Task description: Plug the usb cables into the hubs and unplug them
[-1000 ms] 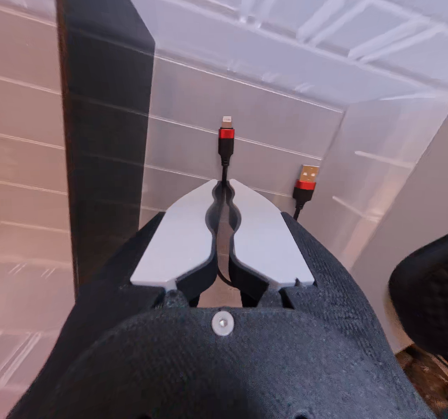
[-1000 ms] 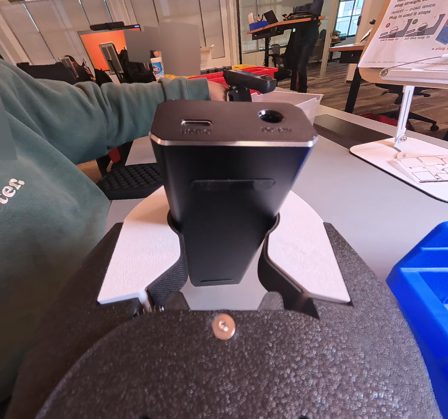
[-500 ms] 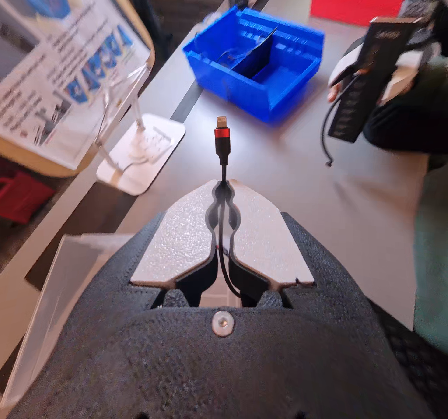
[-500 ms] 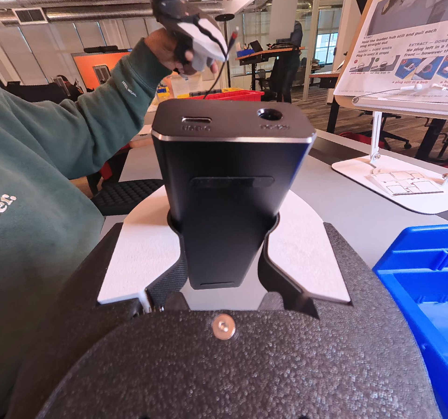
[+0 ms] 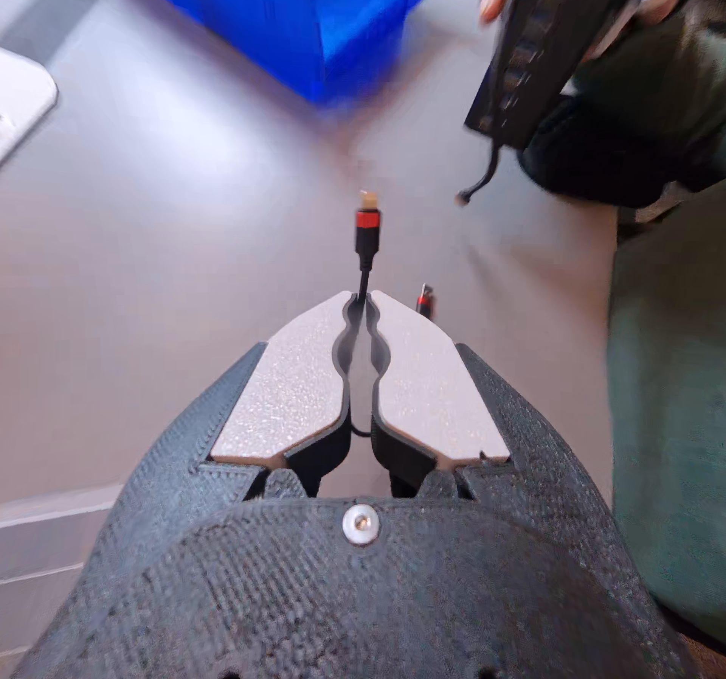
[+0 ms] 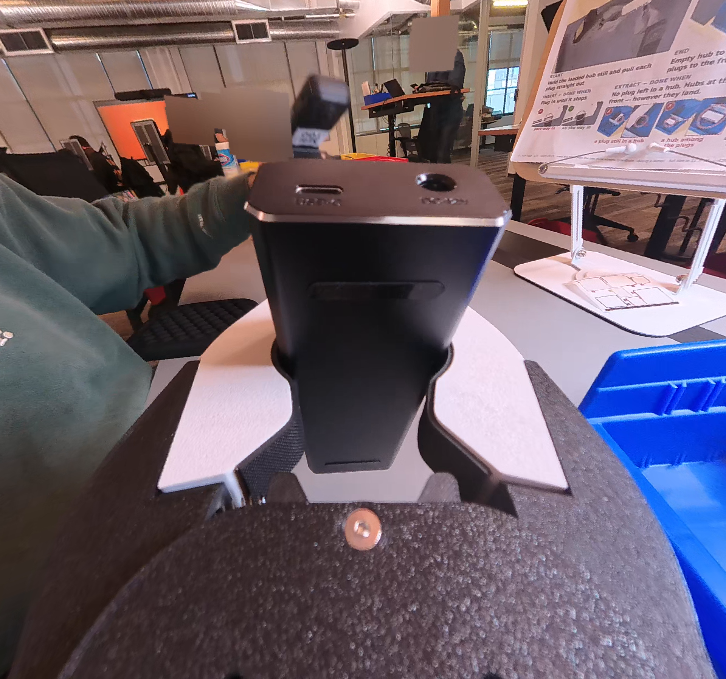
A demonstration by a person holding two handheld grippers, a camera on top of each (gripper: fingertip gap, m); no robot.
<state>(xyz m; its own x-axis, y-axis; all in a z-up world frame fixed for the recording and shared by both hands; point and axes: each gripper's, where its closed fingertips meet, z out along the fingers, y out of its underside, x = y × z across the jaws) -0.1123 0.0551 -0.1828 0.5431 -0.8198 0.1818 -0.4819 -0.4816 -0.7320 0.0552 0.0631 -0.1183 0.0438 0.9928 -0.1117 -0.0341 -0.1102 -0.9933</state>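
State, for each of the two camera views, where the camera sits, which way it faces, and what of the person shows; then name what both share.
Left wrist view: on the left gripper, facing down at the grey table; jaws pinch a red-collared cable; green sleeve at right.
Right wrist view: on the right gripper, facing across the office; jaws grip the black hub; green sleeve at left.
Shared: hub, blue bin.
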